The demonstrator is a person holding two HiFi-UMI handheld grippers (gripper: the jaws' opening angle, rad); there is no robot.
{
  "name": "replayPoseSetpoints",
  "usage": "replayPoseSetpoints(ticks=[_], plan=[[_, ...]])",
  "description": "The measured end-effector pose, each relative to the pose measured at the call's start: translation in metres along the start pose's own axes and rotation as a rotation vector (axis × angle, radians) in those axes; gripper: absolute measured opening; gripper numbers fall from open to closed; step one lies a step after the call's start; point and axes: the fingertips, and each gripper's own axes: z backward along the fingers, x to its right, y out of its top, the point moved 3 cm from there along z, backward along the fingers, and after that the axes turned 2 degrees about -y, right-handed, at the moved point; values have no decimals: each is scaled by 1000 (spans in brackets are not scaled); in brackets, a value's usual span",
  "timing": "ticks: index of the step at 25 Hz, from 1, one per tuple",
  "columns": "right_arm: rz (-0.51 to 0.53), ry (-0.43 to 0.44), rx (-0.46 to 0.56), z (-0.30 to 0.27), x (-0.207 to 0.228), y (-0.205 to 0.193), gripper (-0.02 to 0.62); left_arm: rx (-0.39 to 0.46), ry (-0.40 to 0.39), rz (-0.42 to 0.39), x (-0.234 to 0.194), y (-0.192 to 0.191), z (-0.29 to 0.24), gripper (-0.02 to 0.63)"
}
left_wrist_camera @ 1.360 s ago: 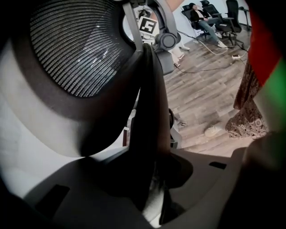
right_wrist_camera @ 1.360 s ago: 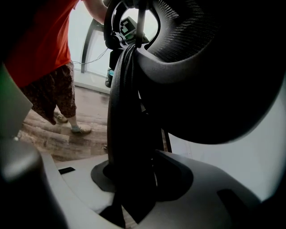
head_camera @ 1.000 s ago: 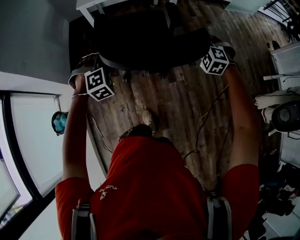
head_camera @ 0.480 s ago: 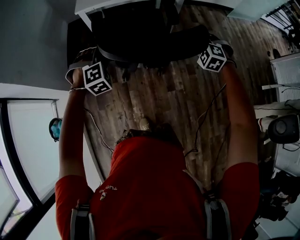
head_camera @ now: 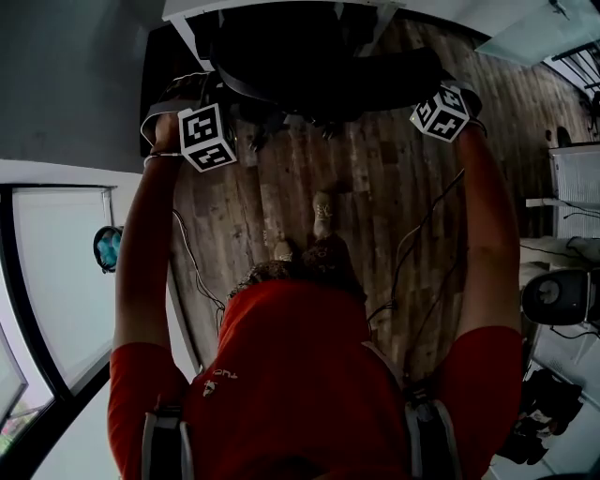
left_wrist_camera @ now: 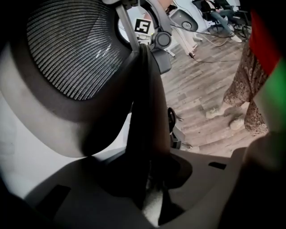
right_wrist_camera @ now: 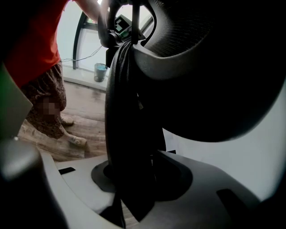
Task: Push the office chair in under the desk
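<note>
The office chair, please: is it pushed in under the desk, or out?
Partly in: the office chair reaches under the white desk edge, but its back and wheeled base show out over the floor.

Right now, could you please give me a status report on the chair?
Left gripper and right gripper clamped on chair back. Chair partly under desk. Beneath the desk too dark to check.

The head view is dim and underexposed, the office chair (head_camera: 309, 56) a black mass; daylight comes from the window (head_camera: 56, 272). Gripper views bend at edges, foregrounds blurred.
</note>
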Motion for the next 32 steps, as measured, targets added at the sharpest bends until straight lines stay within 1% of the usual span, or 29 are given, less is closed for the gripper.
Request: replayPoseSetpoints(ticks=[4,10,15,18,26,32], plan=[[10,-6,6,-15,23,-16,163,-6,7,9,-16,9,-21,121],[34,-11,33,-37,60,-29,163,-19,-12,24,-43,13,-51,121],[44,8,30,-64,74,-42,163,-35,-27,26,-65,3,-77,121],[45,7,46,-73,87,-35,163,-56,-34,31,-82,-6,-91,121],[40,9,40,-108,127,-39,163,-90,-49,58,-117,-19,-129,124],[38,4,51,-124,151,-34,161,-88,-43,48,-148,-31,-150,129]])
